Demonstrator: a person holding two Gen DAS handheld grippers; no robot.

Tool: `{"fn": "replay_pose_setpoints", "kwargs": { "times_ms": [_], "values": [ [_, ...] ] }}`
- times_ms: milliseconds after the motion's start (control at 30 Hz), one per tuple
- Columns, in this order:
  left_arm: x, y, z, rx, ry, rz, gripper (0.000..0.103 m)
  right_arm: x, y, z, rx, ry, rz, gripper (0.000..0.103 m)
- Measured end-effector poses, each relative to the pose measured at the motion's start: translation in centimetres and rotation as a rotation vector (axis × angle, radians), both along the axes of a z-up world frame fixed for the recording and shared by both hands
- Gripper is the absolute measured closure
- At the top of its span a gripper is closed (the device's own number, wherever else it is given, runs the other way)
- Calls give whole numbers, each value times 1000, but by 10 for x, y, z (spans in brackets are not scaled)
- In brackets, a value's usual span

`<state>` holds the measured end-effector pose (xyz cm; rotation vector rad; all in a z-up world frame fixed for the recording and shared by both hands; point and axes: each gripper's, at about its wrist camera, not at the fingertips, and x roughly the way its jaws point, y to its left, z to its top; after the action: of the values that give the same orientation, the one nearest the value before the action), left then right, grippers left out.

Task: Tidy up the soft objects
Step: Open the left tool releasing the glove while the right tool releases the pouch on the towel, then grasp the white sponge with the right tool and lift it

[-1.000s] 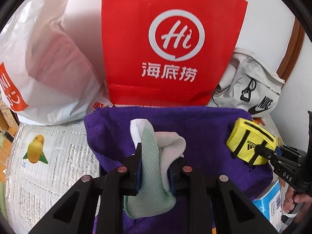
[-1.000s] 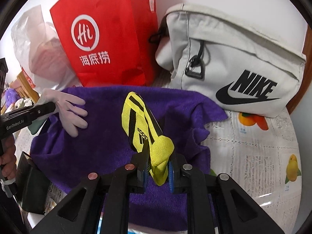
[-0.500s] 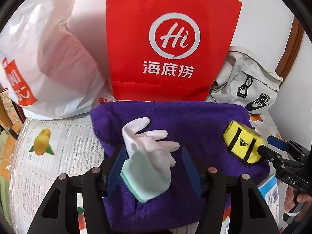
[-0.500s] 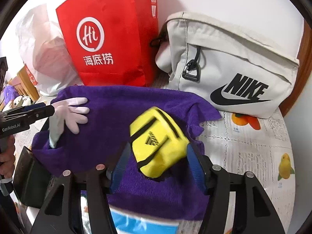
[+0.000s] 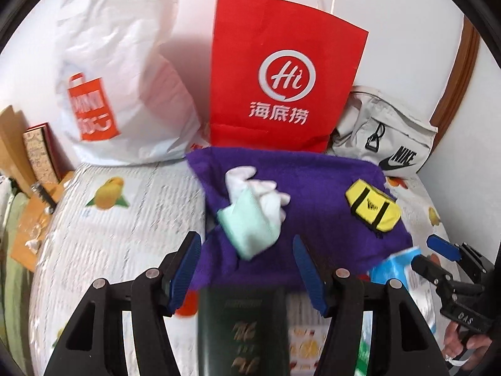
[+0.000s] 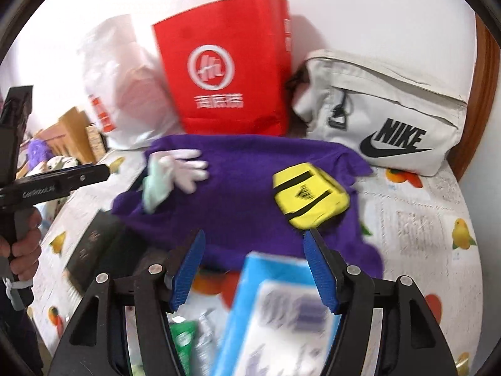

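On the purple towel: a white glove and a yellow pouch lie apart, neither one held.
Purple towel (image 5: 316, 188): spread on the fruit-print tablecloth (image 5: 125, 219), its far edge against the foot of the red paper bag (image 5: 281, 72).
White glove (image 5: 260, 188): at 12 o'clock from the left gripper, resting on the towel with a pale green cloth (image 5: 250, 228) lying over its near end — fingers pointing toward 2 o'clock.
Yellow pouch (image 6: 310, 194): black-striped, on the towel at about 1 o'clock from the right gripper, just beyond its right fingertip.
Left gripper (image 5: 244, 260): jaws spread wide, nothing between them, hanging over the towel's near edge; a dark booklet (image 5: 244, 329) sits blurred beneath it.
Right gripper (image 6: 252, 257): jaws likewise wide apart and empty, with a blurred blue-and-white packet (image 6: 275, 313) below.
Backdrop: white plastic bag (image 5: 125, 78) at 10 o'clock, red bag at 12 o'clock, and a grey Nike bag (image 6: 385, 116) at 2 o'clock — all against the wall.
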<state>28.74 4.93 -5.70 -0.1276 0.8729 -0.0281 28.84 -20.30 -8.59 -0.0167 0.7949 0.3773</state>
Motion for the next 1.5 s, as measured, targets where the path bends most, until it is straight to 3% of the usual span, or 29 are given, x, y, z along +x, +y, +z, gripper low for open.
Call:
{"fn": "replay_pose_setpoints", "kwargs": {
  "times_ms": [200,533,700,967,1000,1033,1067,1367,1500],
  "values": [
    [-36,17,-3,-8,20,26,44,-41,26,-1,44,27,87,35],
    [-74,37,-21,-64,53,42,44,-96,69,-29,15,45,225,28],
    [-86,43,-25,-91,48,38,44,-106,80,-41,1,61,259,23],
    [-110,50,-30,-85,40,29,44,-109,105,-64,-67,75,307,23],
    [-114,51,-32,-88,47,33,44,-109,106,-66,-64,76,304,29],
    [-117,53,-35,-91,54,35,44,-110,106,-67,-53,73,304,43],
    [-119,54,-38,-90,61,37,44,-110,106,-67,-34,74,307,48],
    [-148,51,-50,-111,65,56,44,-124,90,-38,46,-11,277,51],
    [-161,34,-53,-120,62,7,44,-138,80,-19,43,-73,245,51]
  ]
}}
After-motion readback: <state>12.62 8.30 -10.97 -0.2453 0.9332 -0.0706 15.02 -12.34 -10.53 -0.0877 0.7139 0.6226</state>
